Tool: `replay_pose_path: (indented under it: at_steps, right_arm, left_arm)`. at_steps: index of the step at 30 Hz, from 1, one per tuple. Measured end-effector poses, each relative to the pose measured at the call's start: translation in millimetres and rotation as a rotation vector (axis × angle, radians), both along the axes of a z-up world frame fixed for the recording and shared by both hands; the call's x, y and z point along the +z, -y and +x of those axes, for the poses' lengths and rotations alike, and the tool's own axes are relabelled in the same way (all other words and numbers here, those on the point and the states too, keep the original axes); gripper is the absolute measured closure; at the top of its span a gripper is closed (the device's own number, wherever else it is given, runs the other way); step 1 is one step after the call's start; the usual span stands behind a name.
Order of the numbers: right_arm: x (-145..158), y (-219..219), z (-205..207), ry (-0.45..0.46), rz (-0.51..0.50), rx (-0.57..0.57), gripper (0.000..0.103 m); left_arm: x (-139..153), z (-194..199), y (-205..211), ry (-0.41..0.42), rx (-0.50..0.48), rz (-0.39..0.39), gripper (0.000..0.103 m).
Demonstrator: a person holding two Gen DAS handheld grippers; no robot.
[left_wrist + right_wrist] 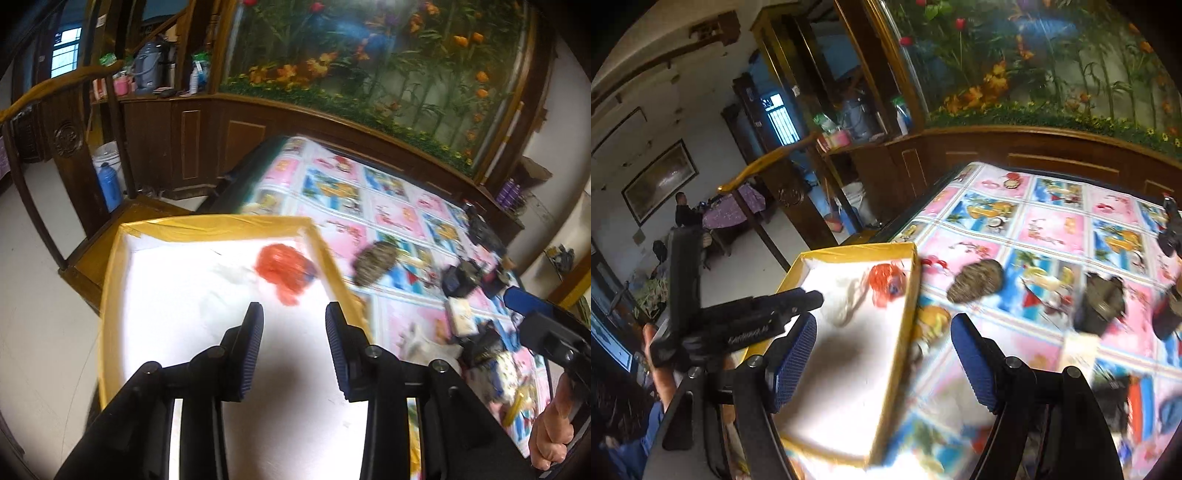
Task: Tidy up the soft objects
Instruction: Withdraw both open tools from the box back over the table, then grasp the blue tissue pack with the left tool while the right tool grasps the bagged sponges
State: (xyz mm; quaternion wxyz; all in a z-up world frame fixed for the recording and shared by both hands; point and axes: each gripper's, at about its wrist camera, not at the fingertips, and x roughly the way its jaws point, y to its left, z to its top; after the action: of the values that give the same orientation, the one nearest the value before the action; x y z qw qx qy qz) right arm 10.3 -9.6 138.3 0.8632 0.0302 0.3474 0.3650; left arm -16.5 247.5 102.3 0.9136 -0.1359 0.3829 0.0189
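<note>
Left wrist view: the left gripper [294, 345] angles down over a white-lined box [207, 229] with a yellow rim, its jaws parted with nothing between them. Inside the box, toward the far right corner, lies a red soft toy [284, 269] with a blue patch, and just left of it a pale, whitish soft item [234, 275], too washed out to name. Right of the box, on the worktop [391, 210] with its pink and blue picture cloth, lies a speckled brown soft object [375, 264], close to the rim but apart from it. Further right sits a blurred cluster of dark items. At the far right edge a hand [552, 434] grips the handle of the right gripper [884, 356]. In the right wrist view that gripper tilts down over the box's right rim, jaws wide and empty
</note>
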Motion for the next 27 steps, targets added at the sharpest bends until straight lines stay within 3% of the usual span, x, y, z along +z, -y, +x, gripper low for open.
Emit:
replay_pose_path:
  at_steps: [4, 7, 11, 14, 16, 18, 22, 27]
  right_arm:
    - [-10, 67, -41, 0.017, 0.025, -0.052, 0.023]
    - [-24, 118, -59, -0.004, 0.054, -0.117, 0.023]
    - [-44, 168, -67, -0.030, 0.072, -0.173, 0.023]
    - [-60, 197, -62, -0.057, 0.105, -0.201, 0.023]
    - [-72, 215, -58, -0.082, 0.134, -0.231, 0.023]
    - [-82, 225, -52, -0.114, 0.161, -0.232, 0.023]
    - [-99, 240, -43, -0.165, 0.209, -0.231, 0.023]
    - [-107, 249, -34, -0.217, 0.260, -0.218, 0.023]
  left_arm:
    - [2, -26, 53, 0.037, -0.114, 0.017, 0.068]
    - [-1, -41, 94, 0.045, -0.200, 0.013, 0.061]
    - [-10, -47, 150, 0.028, -0.303, 0.022, 0.061]
    - [-14, -46, 184, 0.031, -0.365, 0.086, 0.059]
    - [-16, -41, 200, 0.025, -0.397, 0.121, 0.050]
    - [-14, -34, 210, 0.040, -0.405, 0.145, 0.032]
    - [-17, -3, 229, 0.059, -0.424, 0.182, 0.031]
    - [-49, 28, 251, -0.064, -0.497, 0.167, 0.031]
